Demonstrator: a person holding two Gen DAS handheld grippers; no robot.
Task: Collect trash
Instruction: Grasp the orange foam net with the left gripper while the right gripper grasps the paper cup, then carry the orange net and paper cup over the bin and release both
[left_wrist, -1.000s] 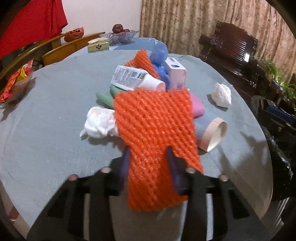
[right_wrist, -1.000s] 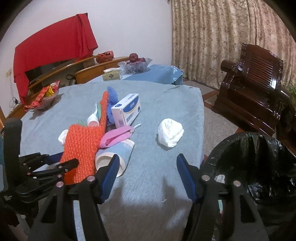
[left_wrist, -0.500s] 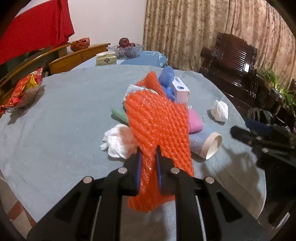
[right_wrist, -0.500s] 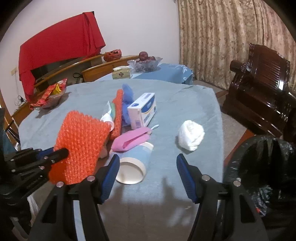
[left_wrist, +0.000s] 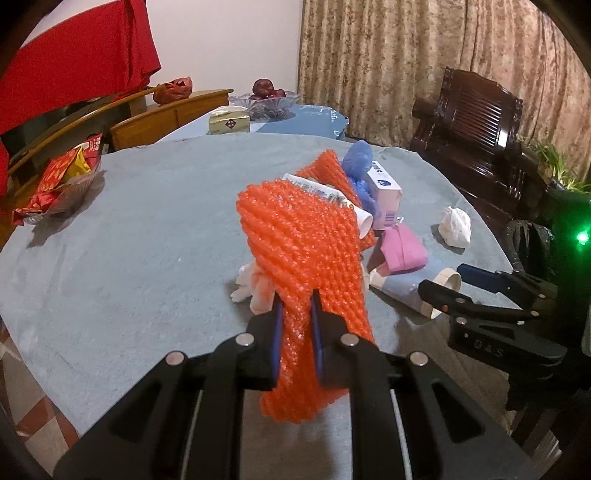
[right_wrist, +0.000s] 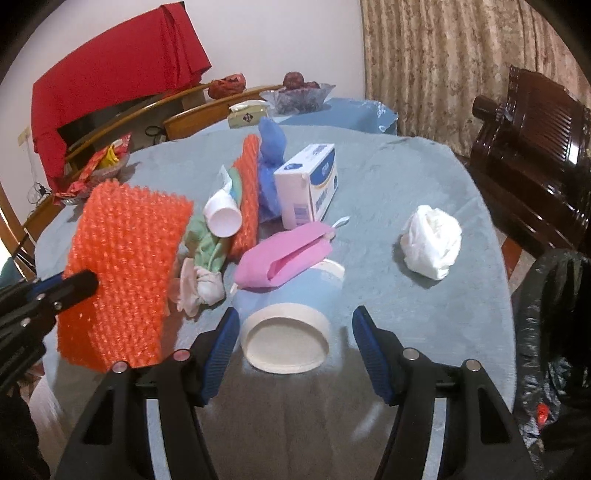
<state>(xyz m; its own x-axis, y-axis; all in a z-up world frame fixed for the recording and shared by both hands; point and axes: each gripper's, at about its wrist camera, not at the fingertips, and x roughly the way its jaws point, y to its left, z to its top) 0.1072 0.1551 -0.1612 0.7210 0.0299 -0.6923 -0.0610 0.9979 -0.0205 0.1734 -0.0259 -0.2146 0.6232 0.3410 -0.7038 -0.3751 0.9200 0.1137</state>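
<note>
Between left hand-held gripper (left_wrist: 295, 314) pads, orange foam net (left_wrist: 303, 243).

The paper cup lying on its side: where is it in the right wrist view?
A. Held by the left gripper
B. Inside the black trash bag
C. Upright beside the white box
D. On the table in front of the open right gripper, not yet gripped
D: the paper cup lies on the table just ahead of the right gripper, whose jaws stand apart without touching it.
</note>
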